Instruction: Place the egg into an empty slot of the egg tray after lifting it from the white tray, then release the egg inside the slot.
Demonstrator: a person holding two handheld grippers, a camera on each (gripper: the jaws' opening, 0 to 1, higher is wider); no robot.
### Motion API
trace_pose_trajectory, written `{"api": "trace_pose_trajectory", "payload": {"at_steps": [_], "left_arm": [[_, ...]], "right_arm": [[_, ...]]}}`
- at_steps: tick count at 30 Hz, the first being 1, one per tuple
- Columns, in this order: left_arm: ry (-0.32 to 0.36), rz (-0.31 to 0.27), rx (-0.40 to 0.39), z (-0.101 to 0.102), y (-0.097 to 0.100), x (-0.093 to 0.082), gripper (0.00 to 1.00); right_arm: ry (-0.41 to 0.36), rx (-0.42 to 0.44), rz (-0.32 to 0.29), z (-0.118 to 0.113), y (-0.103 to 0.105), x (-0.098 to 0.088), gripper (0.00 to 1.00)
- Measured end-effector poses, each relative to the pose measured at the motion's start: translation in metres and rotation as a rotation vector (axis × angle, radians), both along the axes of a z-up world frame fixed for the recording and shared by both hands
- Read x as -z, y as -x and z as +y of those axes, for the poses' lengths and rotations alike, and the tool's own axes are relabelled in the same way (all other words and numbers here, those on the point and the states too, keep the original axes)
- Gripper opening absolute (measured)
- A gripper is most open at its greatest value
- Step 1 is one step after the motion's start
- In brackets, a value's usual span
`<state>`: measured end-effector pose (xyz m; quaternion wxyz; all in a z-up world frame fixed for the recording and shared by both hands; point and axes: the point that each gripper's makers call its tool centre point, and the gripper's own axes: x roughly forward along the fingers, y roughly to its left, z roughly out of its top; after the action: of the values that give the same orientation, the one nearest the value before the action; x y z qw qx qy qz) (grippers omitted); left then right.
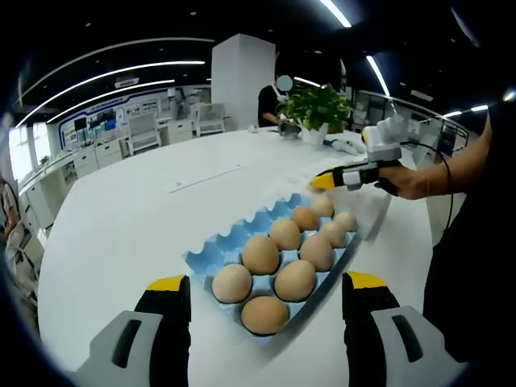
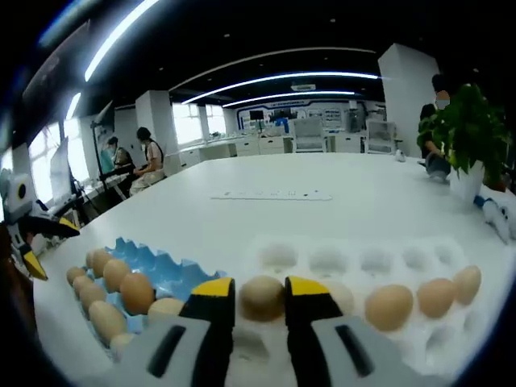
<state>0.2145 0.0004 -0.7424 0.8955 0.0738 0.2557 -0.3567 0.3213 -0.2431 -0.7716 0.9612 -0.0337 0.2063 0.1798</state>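
Note:
A blue egg tray (image 1: 211,256) holds several brown eggs, and its left column of slots is bare. My left gripper (image 1: 268,282) stands open just in front of its near end. In the right gripper view a white tray (image 2: 326,260) lies beside the blue egg tray (image 2: 165,272) and carries three eggs (image 2: 388,307) on its right side. My right gripper (image 2: 260,290) is shut on a brown egg (image 2: 262,298) at the white tray's near row, and I cannot tell whether the egg is off the tray. A hand holds that right gripper (image 1: 355,176) past the blue tray's far end.
Both trays rest on a large white round table (image 1: 121,218). A potted plant (image 1: 318,109) and a flat white strip (image 1: 205,177) stand farther back. The person's dark sleeve and body (image 1: 476,242) fill the right side. Other people sit at desks behind.

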Motion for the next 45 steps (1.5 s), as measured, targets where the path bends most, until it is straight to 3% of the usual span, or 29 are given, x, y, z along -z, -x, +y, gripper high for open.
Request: {"api": "trace_pose_trajectory", "payload": {"at_steps": [3,4,6,7,16,19,30,40,45], "left_arm": [[-0.002,0.005,0.002,-0.002,0.0,0.001,0.77],[0.0,0.003,0.005,-0.003,0.0,0.0,0.76],[0.001,0.001,0.007,-0.005,-0.001,0.0,0.76],[0.002,0.001,0.007,-0.005,-0.001,-0.001,0.76],[0.001,0.004,0.004,-0.005,0.0,0.0,0.76],[0.003,0.002,0.006,-0.007,0.0,-0.001,0.76],[0.004,0.002,-0.003,-0.004,0.001,0.0,0.77],[0.004,-0.008,-0.017,0.001,-0.003,-0.003,0.77],[0.007,-0.012,-0.022,0.003,-0.004,-0.003,0.77]], "right_arm": [[0.232,-0.087,-0.032,0.004,0.001,0.006,0.26],[0.253,-0.091,-0.053,0.004,0.0,0.004,0.26],[0.142,-0.035,0.001,0.002,0.001,0.006,0.25],[0.123,-0.033,-0.003,0.001,0.0,0.004,0.25],[0.184,-0.079,-0.058,0.004,-0.002,0.006,0.25],[0.131,-0.065,-0.026,0.001,-0.002,0.004,0.24],[0.061,-0.058,-0.075,0.001,0.003,-0.024,0.23],[0.0,-0.099,-0.088,0.024,0.004,-0.04,0.22],[-0.019,-0.147,-0.098,0.047,0.001,-0.047,0.22]]}}
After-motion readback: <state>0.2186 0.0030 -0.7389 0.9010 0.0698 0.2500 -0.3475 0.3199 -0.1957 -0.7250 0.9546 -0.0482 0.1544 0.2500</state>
